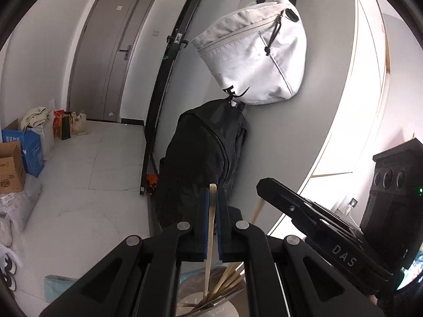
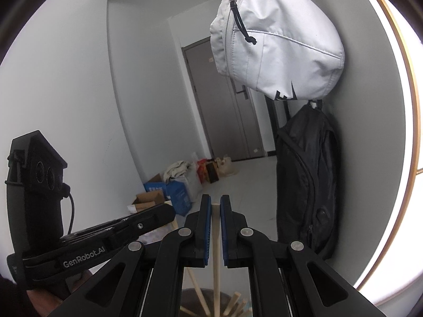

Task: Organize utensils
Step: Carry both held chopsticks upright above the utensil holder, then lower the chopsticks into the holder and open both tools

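We see each hand-held gripper, left (image 1: pixel 213 198) and right (image 2: pixel 215 206), clamped on one chopstick (image 1: pixel 211 227); shoes (image 1: pixel 8 272) appear only beyond the left.

Right gripper (image 2: pixel 216 227), blue pads closed on an upright wooden chopstick (image 2: pixel 216 251), above more chopsticks (image 2: pixel 232 305) in a round holder (image 2: pixel 190 294). At lower left, the left gripper (image 2: pixel 148 218). Behind hang a white bag (image 2: pixel 277 45) and black backpack (image 2: pixel 306 179); cardboard boxes (image 2: pixel 158 198) sit on the floor.

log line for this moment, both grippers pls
left gripper: shut on chopstick | right gripper: shut on chopstick | below: holder with more chopsticks | step: holding sticks over holder
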Demonstrator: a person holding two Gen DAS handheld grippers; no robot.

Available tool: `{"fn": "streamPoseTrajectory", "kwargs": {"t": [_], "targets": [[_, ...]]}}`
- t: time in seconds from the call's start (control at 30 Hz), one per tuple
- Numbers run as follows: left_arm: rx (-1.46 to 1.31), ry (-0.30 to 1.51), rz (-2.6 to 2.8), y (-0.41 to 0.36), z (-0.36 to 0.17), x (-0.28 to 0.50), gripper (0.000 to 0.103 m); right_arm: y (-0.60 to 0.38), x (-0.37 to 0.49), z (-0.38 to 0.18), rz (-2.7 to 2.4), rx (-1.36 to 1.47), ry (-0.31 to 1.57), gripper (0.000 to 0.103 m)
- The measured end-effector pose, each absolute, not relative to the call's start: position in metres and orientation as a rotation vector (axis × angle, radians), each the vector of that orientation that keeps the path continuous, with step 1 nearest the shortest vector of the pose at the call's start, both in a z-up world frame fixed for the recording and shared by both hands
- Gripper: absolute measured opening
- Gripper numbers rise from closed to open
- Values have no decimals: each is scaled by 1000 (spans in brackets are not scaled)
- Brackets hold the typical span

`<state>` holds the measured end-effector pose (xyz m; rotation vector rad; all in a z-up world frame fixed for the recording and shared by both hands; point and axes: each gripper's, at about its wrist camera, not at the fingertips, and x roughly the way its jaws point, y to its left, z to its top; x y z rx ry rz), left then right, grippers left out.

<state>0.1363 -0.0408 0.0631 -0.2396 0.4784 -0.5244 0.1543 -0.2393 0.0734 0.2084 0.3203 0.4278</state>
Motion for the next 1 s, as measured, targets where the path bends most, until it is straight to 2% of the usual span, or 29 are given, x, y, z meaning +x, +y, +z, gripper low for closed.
{"fn": "streamPoseTrajectory", "kwargs": {"t": [0.23,0.6,0.7,0.73,0.77,0.8,0.83,0.93,0.97,1.0], "targets": [[-240,520,-587,-40,66,123,1,-244,141,63,447,215,377,7],[-224,686,-666,-45,44,116,3,-243,136,36,464,254,577,10],[-245,719,-645,-37,45,111,3,-249,125,37,468,281,586,16],[-244,713,-630,-35,49,107,3,-253,118,40,471,291,572,24],[-249,708,-625,-32,53,103,4,-257,111,44,470,303,554,41],[-256,703,-628,-31,56,99,6,-258,103,48,457,303,536,49],[-258,691,-624,-29,61,93,13,-260,97,52,438,292,521,53],[-269,647,-586,-24,72,78,41,-264,81,60,417,294,502,54],[-279,635,-574,-23,75,74,46,-266,76,61,414,304,499,55],[-288,621,-559,-21,77,69,47,-268,70,63,407,309,494,55]]}}
